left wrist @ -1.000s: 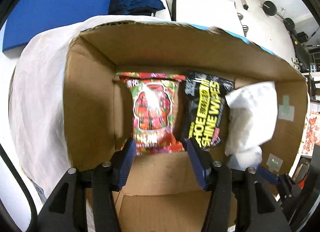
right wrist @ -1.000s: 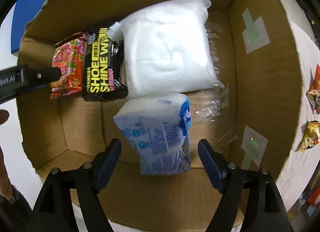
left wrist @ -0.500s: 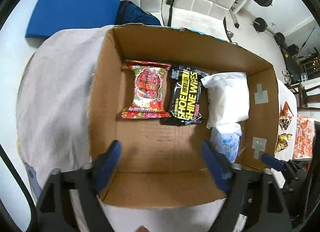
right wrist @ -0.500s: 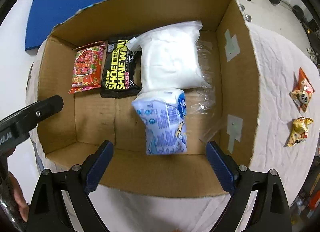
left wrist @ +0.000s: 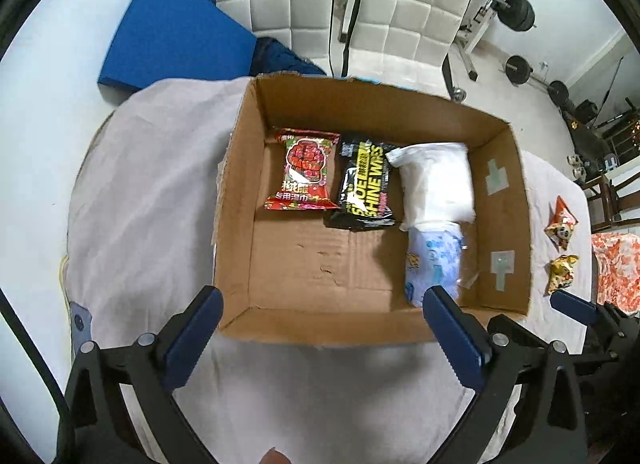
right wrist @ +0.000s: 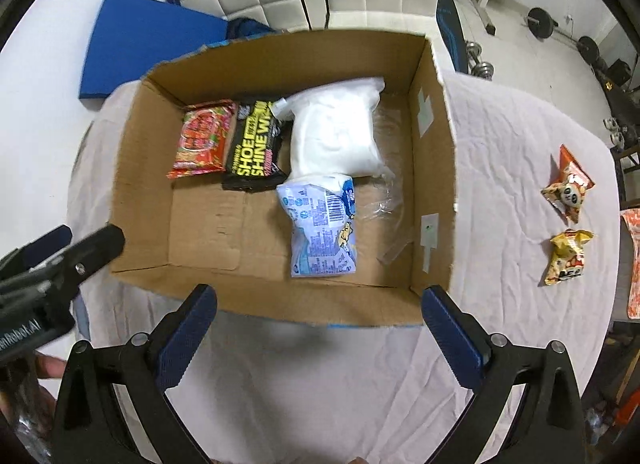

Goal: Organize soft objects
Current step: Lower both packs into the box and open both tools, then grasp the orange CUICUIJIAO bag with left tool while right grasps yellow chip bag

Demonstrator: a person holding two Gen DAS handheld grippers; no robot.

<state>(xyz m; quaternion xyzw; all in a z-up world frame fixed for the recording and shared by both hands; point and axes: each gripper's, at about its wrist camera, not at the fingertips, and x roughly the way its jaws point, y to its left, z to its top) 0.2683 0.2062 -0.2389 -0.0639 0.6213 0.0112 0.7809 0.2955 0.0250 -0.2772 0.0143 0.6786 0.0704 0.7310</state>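
— Cardboard box (left wrist: pixel 236 200) dead ahead on the cloth-covered table (left wrist: pixel 152 192), flaps gone, top wide open. What's inside, left to right?

— From my left wrist view: red wipes pack (left wrist: pixel 305 170) flat against the far wall, black shoe shine wipes (left wrist: pixel 365 186) touching its right edge, then the white pouch (left wrist: pixel 436 184) just beside that. In front of the pouch lies the blue tissue pack (left wrist: pixel 434 264), its far end touching the pouch.

— Room in there?

— Near-left floor of the box is bare cardboard, from the left wall across to the tissue pack. Some crinkled clear plastic (right wrist: pixel 386 200) sits between the tissue pack and the right wall.

— Grippers?

— My left gripper (left wrist: pixel 320 336) is spread wide, holding nothing, fingertips at the box's near rim. My right gripper (right wrist: pixel 320 332) is the same: spread, nothing in it, tips just short of the near wall.

— Anything outside?

— On the right wrist view, past the box's right wall, well apart on the cloth: an orange snack bag (right wrist: pixel 570 186) and a yellow snack bag (right wrist: pixel 566 258) nearer me, close to the table's right edge.
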